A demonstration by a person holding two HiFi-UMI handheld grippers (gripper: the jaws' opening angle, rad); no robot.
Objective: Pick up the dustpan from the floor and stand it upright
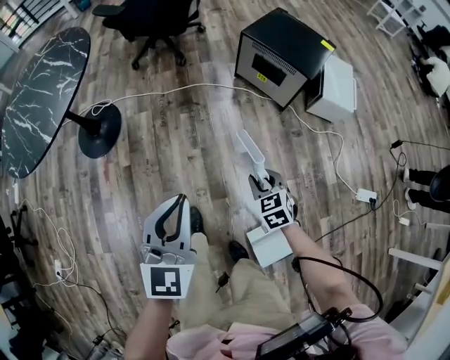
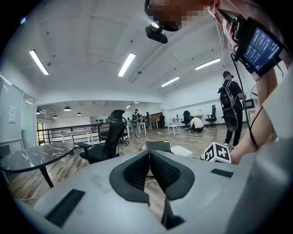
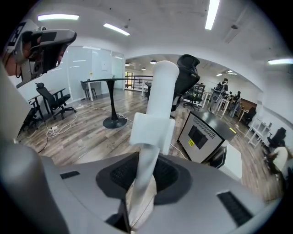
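Observation:
My right gripper (image 1: 264, 184) (image 3: 144, 172) is shut on the white dustpan's handle (image 1: 250, 150) (image 3: 157, 107). The handle sticks up past the jaws. The dustpan's flat white pan (image 1: 270, 247) hangs below the gripper, near my right leg and off the wooden floor. My left gripper (image 1: 179, 205) (image 2: 149, 165) is at the left, beside my left leg, with its black pads (image 2: 167, 173) pressed together and nothing between them.
A black cabinet (image 1: 281, 50) and a white box (image 1: 339, 88) stand ahead on the floor. A white cable (image 1: 327, 137) runs to a power adapter (image 1: 365, 195). A round marble table (image 1: 39, 98) with a black base (image 1: 98, 133) is at the left, an office chair (image 1: 151, 21) behind it.

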